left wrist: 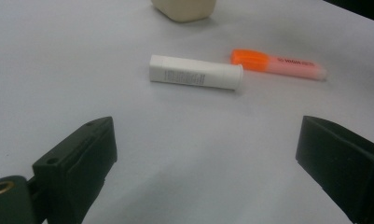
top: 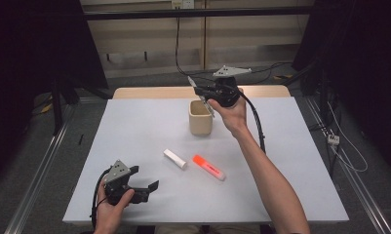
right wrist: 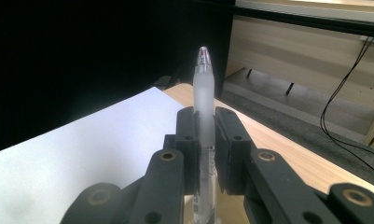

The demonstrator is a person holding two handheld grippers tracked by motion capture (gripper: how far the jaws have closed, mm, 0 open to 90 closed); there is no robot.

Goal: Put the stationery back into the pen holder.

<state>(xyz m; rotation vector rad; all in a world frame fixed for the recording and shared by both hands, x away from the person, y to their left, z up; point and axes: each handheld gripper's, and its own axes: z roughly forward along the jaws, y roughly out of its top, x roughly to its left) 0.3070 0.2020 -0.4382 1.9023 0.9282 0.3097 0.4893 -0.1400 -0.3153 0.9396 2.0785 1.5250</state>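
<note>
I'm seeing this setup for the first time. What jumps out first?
The right gripper, raised above the beige cup at the table's far side, is clamped on a clear pen. Nearer the person, a white tube and an orange highlighter lie side by side, with the open left gripper near the front-left edge.

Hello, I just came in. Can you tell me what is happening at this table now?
A person works at a white table with tongs in each hand. The right tongs are shut on a clear pen, held above a beige cup at the far side. The left tongs are open and empty, near the front edge. A white tube and an orange highlighter lie side by side between them.
</note>
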